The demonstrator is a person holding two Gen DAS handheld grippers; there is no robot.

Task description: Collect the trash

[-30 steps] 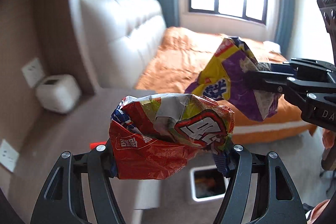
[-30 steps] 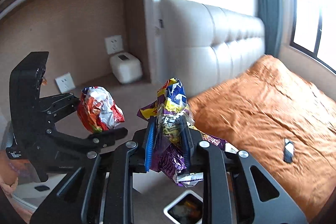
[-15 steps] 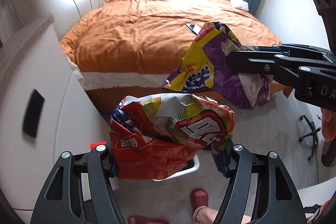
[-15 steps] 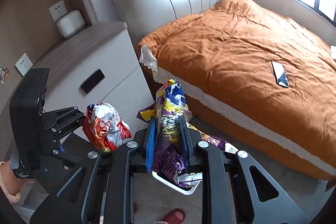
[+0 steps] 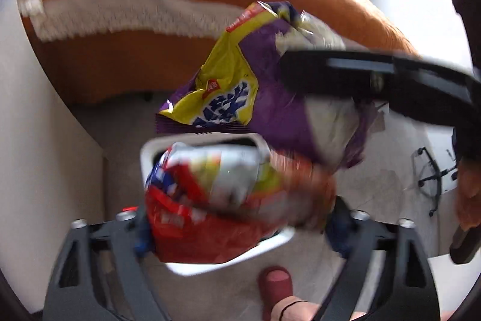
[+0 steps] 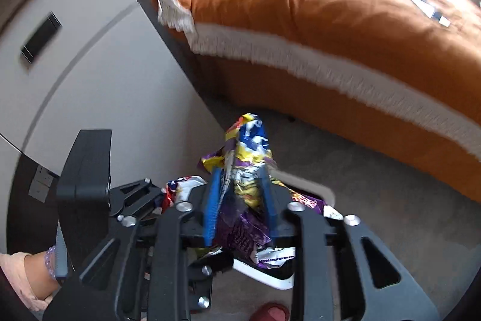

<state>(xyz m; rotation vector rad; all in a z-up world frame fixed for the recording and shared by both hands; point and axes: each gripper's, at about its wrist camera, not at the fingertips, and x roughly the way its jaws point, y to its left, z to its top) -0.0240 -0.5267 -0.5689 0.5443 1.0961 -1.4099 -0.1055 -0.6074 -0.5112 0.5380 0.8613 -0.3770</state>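
Note:
My left gripper (image 5: pixel 237 218) is shut on a crumpled red snack bag (image 5: pixel 228 206) and holds it right over a white trash bin (image 5: pixel 210 266) on the floor. My right gripper (image 6: pixel 240 200) is shut on a purple and yellow snack bag (image 6: pixel 243 170), just above the same white bin (image 6: pixel 270 276). In the left wrist view the purple bag (image 5: pixel 255 92) hangs from the right gripper's fingers (image 5: pixel 345 71), above and behind the red bag. The red bag (image 6: pixel 180 188) peeks out beside the left gripper in the right wrist view.
A bed with an orange cover (image 6: pixel 345 5) and white fringe stands behind the bin. A white bedside cabinet (image 6: pixel 75 56) is at the left. A red slipper and foot (image 5: pixel 275 288) stand just in front of the bin. An office chair base (image 5: pixel 430 179) is at the right.
Both grippers have tipped downward and dropped toward the floor with their bags. The white bin now lies directly under both bags. The frames are motion-blurred.

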